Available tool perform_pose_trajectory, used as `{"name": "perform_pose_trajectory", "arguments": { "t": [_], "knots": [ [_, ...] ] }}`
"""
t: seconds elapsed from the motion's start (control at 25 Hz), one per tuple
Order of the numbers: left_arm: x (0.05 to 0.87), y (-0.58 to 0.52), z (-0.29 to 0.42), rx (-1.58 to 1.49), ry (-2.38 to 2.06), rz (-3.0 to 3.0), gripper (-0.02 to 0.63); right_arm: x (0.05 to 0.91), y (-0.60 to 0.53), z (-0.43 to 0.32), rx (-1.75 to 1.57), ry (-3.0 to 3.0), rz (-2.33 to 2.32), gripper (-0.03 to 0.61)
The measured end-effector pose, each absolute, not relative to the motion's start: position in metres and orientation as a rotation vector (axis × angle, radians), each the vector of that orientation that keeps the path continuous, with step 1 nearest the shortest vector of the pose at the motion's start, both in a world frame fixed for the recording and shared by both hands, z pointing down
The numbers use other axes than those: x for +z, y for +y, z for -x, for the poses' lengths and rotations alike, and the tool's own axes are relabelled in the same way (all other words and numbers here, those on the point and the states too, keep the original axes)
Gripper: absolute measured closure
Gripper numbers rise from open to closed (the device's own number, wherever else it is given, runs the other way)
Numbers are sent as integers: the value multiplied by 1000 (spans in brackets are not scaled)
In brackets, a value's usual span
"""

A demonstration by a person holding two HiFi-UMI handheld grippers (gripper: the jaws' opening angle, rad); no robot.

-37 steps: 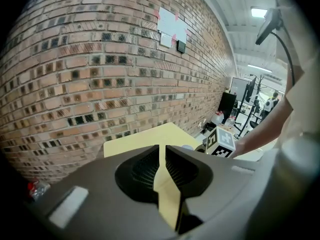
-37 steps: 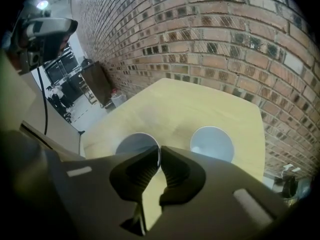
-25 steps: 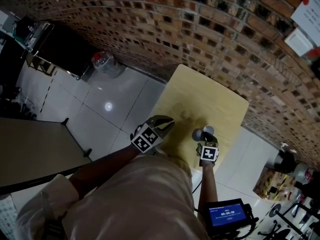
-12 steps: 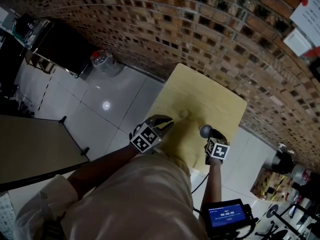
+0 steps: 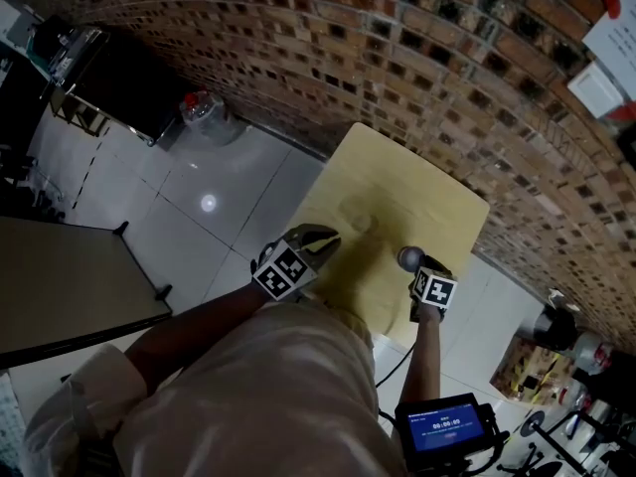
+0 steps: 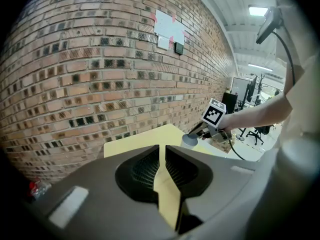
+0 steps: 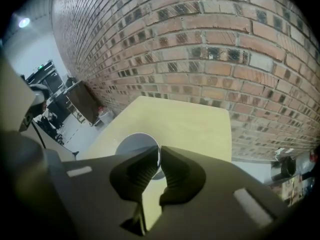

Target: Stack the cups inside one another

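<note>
In the head view a grey cup [image 5: 409, 257] is above the near right part of the yellow table [image 5: 417, 192], and my right gripper [image 5: 418, 268] is shut on its rim. The right gripper view shows that cup [image 7: 134, 145] open side up, its wall pinched between the jaws of my right gripper [image 7: 159, 159]. My left gripper [image 5: 323, 238] rests over the table's near left edge, jaws together with nothing in them; in its own view the left gripper [image 6: 162, 151] shows only a thin slit. A small pale round shape [image 5: 360, 223] lies mid-table, too faint to identify.
A brick wall [image 5: 417, 58] runs along the table's far side. White tiled floor [image 5: 199, 207] lies to the left, with a dark table [image 5: 70, 286] and a dark cabinet [image 5: 129, 92]. A device with a blue screen [image 5: 442, 430] hangs by the person's right side.
My right gripper has carried the grey cup to the right, toward the table's right edge. The left gripper has stayed where it was.
</note>
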State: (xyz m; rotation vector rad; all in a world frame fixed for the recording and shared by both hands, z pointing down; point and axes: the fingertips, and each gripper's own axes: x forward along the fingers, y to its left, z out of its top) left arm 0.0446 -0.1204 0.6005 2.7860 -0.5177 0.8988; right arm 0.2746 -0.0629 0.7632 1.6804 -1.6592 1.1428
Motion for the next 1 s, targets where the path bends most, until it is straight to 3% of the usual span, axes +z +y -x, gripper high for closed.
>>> {"name": "perform_pose_trajectory", "arguments": {
  "t": [1.0],
  "knots": [
    [598, -122, -35, 924, -560, -2768, 555, 818, -61, -271, 1204, -1612, -1628, 554]
  ]
}}
